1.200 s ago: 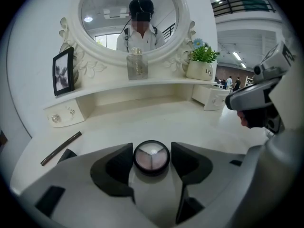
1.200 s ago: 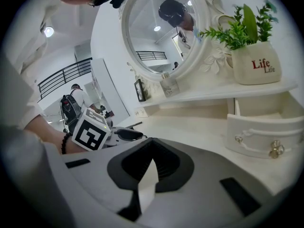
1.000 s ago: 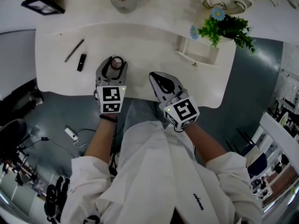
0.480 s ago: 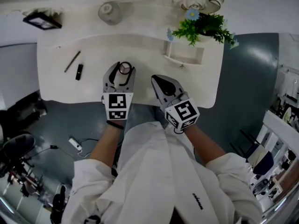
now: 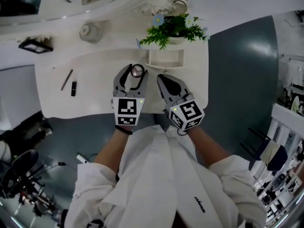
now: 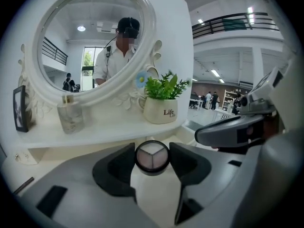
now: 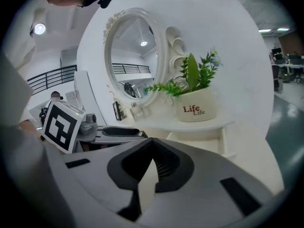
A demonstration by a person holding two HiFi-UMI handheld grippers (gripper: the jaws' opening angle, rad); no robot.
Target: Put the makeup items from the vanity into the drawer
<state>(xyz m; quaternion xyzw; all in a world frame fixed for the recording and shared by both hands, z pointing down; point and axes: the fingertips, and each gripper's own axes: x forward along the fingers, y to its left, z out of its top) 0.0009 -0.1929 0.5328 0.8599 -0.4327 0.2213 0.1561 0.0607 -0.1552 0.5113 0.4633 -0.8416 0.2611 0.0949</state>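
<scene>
Hold the left gripper [image 5: 137, 73] jaws pinched level on the compact [image 6: 152, 156], ease it ahead-right over the open drawer [image 5: 166, 64], leaving the closed, empty right gripper [image 5: 161, 78] aside.

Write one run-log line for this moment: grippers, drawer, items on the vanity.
left gripper: shut on round compact | right gripper: shut, empty | drawer: open | on vanity: pencil, black tube

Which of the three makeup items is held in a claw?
The round compact, in the left claw; the thin pencil and the black tube lie loose on the vanity.
</scene>
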